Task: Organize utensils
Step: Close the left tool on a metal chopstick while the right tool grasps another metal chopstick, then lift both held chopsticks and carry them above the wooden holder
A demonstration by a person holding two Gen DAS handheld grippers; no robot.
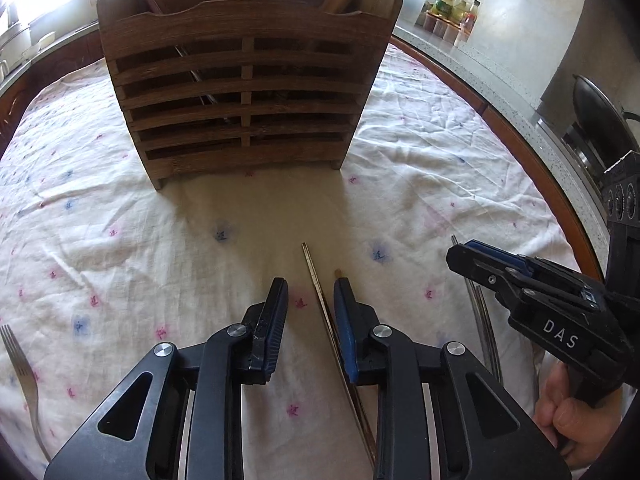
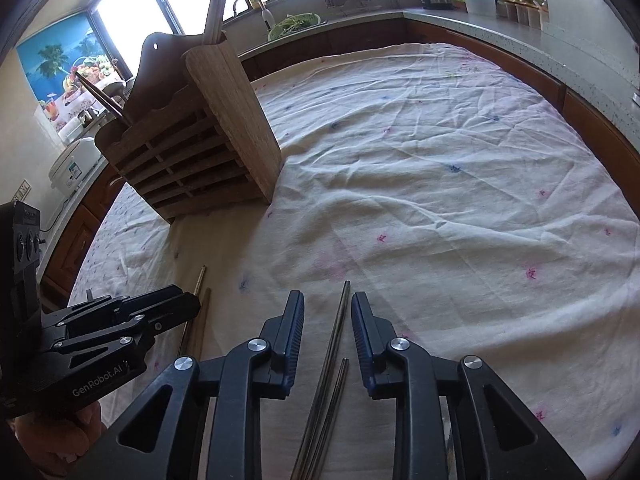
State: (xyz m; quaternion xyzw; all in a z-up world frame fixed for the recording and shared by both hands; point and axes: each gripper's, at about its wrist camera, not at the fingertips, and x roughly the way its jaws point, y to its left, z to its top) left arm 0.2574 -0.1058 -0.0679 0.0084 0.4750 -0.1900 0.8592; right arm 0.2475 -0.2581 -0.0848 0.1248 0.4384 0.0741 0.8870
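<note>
I read "DAS" in white letters on the black body of my right gripper (image 1: 472,258). On the side of my left gripper (image 2: 188,300) stands "GenRobot.AI", also white on black. Nothing else is legible.

brown slatted holder (image 1: 248,92), white flower-dotted cloth (image 1: 100,240)

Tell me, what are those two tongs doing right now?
Left tongs open, straddling a chopstick on the cloth. Right tongs open over metal utensils. Wooden holder ahead, path clear.
</note>
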